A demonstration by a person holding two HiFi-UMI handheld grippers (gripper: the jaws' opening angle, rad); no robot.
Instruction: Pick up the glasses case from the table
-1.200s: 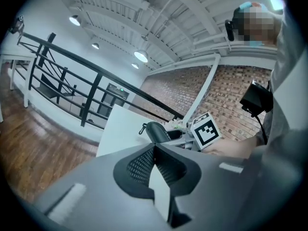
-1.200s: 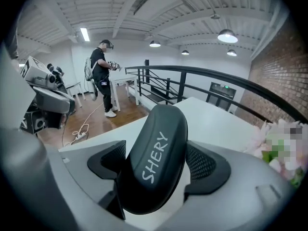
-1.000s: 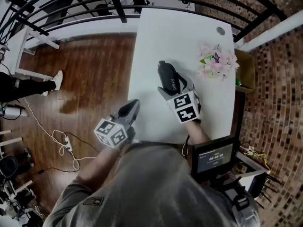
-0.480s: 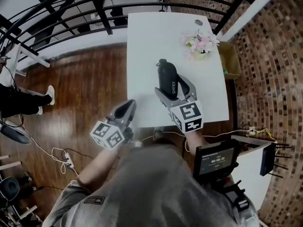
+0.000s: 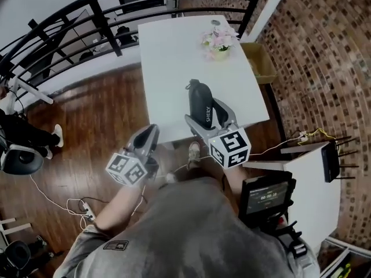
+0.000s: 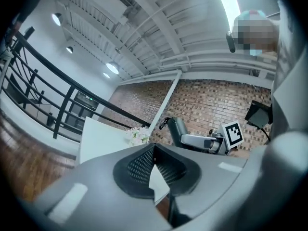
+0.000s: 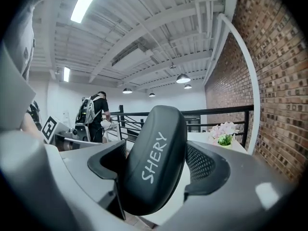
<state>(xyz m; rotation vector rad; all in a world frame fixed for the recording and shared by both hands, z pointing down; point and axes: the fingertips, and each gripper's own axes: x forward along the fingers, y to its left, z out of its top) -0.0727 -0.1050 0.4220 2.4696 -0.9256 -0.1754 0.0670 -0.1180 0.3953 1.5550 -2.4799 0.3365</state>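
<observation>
An industrial loft workspace: brick wall (image 5: 313,51), black railing (image 5: 87,16), wood floor (image 5: 93,114), white table (image 5: 168,51).

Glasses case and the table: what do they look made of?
Glasses case: dark hard shell, probably plastic or leatherette; smooth matte sheen, printed white lettering. Table: white, smooth, flat top, likely laminate or painted board; can't tell which.

Right gripper (image 5: 204,110) sits over the near edge of the worktop (image 5: 168,51), pointing away from the body and tipped a bit down. Its jaws are spread wide and clamped on both sides of the glasses case (image 5: 199,97). Left gripper (image 5: 148,133) hangs just off the near-left corner, roughly level, jaws together with nothing in them. Left forearm (image 5: 116,204) reaches out from the torso.
</observation>
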